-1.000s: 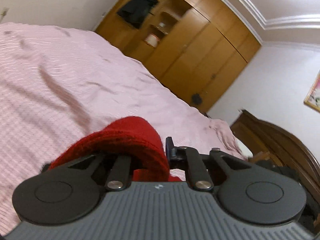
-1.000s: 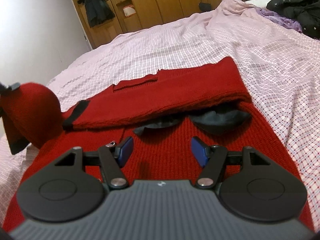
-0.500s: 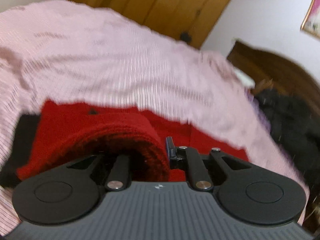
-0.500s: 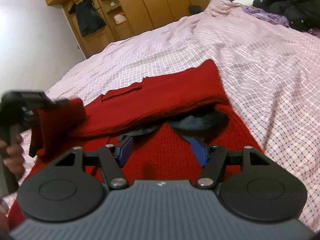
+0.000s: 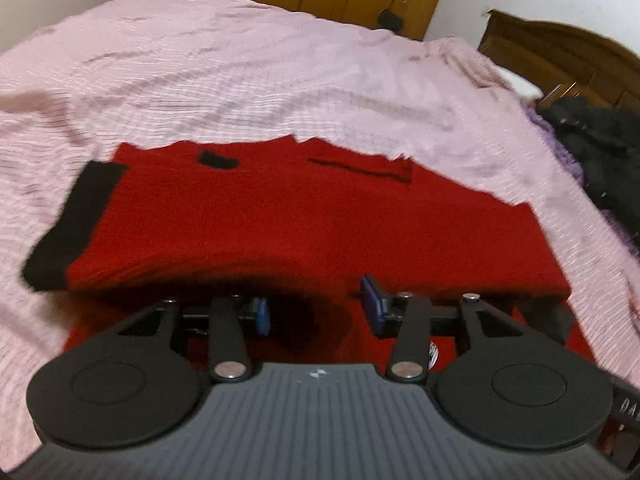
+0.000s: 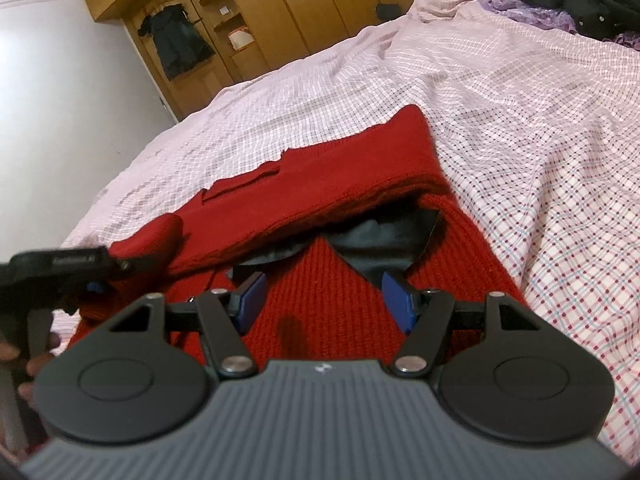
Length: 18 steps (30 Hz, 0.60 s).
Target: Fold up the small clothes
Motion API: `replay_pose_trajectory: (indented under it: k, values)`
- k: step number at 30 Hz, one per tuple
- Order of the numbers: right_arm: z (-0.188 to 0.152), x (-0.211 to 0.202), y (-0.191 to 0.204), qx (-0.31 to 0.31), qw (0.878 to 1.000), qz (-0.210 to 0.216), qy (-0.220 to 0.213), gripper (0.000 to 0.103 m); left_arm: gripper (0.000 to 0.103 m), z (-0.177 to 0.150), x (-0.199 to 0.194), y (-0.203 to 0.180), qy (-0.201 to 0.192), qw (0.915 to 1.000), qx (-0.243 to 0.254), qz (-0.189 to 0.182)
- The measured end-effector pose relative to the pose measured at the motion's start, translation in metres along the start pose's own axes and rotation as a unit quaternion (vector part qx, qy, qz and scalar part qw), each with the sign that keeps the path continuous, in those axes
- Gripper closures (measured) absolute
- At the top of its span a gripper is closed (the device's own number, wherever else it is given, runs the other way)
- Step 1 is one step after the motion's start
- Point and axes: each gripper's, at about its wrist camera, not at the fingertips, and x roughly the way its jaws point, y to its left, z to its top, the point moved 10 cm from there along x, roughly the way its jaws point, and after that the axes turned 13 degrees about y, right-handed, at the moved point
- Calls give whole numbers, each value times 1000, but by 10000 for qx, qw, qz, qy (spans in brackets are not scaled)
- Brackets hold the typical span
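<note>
A red knit sweater (image 5: 304,216) lies on the pink checked bedspread (image 5: 248,64), one sleeve folded across its body with the black cuff (image 5: 76,216) at the left. My left gripper (image 5: 316,308) hovers low over the near edge of that fold. Its jaws are opening and the blue pads press on nothing. In the right wrist view the sweater (image 6: 320,184) shows its black collar (image 6: 384,240) under the fold. My right gripper (image 6: 324,296) stands open just above the red body, nothing between its fingers. The left gripper (image 6: 100,280) sits at the left by a bunched sleeve end.
A wooden wardrobe (image 6: 288,4) with a dark jacket (image 6: 180,44) hanging on it lines the far wall. A black coat (image 5: 600,144) and purple cloth (image 6: 532,12) lie on the bed by the wooden headboard (image 5: 560,52). A person's hand (image 6: 16,360) holds the left gripper.
My left gripper carried the red sleeve rightward over the sweater, lowered it, and opened, letting it go. The right gripper has stayed open and almost still.
</note>
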Motion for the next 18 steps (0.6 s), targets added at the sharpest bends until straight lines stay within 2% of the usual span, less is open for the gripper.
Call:
replay_pose_trajectory:
  k: [3,5,9,13,18]
  values:
    - [0,-1,1,-12,10000,-25,9,37,50,-14,-15,6,97,9999,-28,44]
    - [0,-2,4,-28,10000,-31,8,35,46,-21,-25,11,145,9998,-30,127]
    - [-1,-5,16,-163,9999,25,19,35,44,-31,-46,29,161,9980,-10,614]
    - [-4,-7,32,-380,9992,82,56,35,43,-40,-65,45,133,9976,-123,674]
    - [-9,-5,56,-690,9974,137,132,35,43,-45,-80,66,54,9943,-219,1040]
